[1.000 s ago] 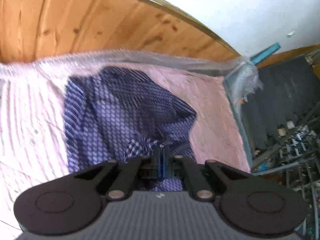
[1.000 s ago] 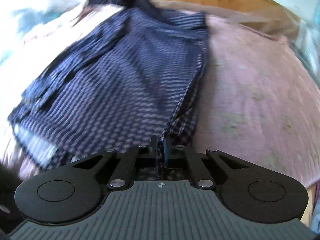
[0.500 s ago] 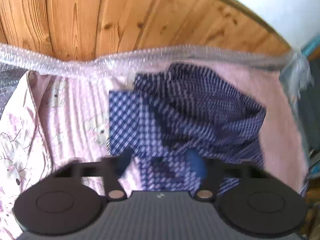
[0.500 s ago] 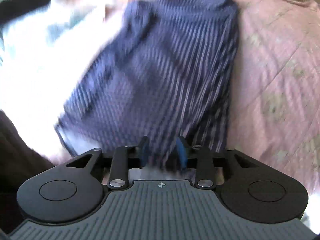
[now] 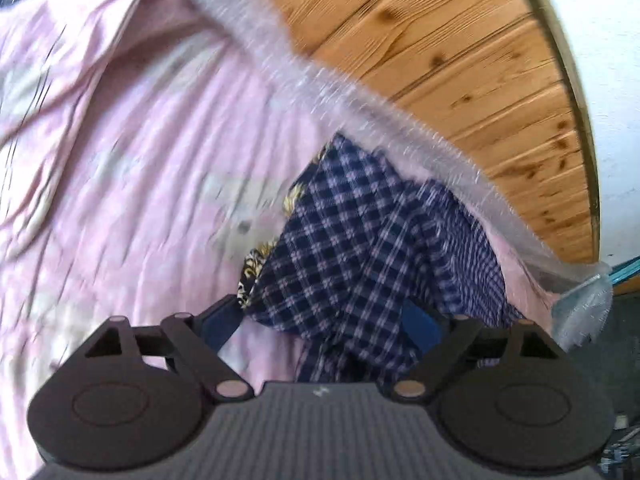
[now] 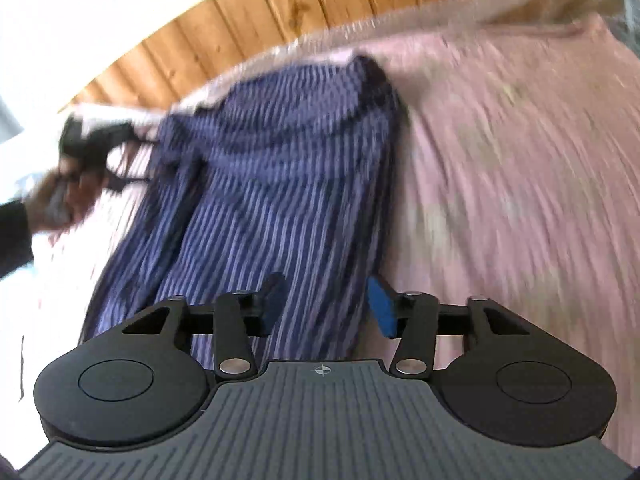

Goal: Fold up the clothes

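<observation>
Checked shirt (image 5: 360, 264) lies loosely doubled, rumpled, on the pink sheet (image 5: 120, 184); left gripper (image 5: 324, 324) and right gripper (image 6: 326, 304) spread, closing, pinching nothing; smoothing remains

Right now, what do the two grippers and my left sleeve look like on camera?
Both grippers look alike: matte black bodies with two round discs, silver pivot pins on black linkage arms, and a grey ribbed plate with a small crosshair mark. The left gripper has dark blue pads on its fingers; the right gripper has brighter blue ones. No cables show. The sleeve is dark.
</observation>
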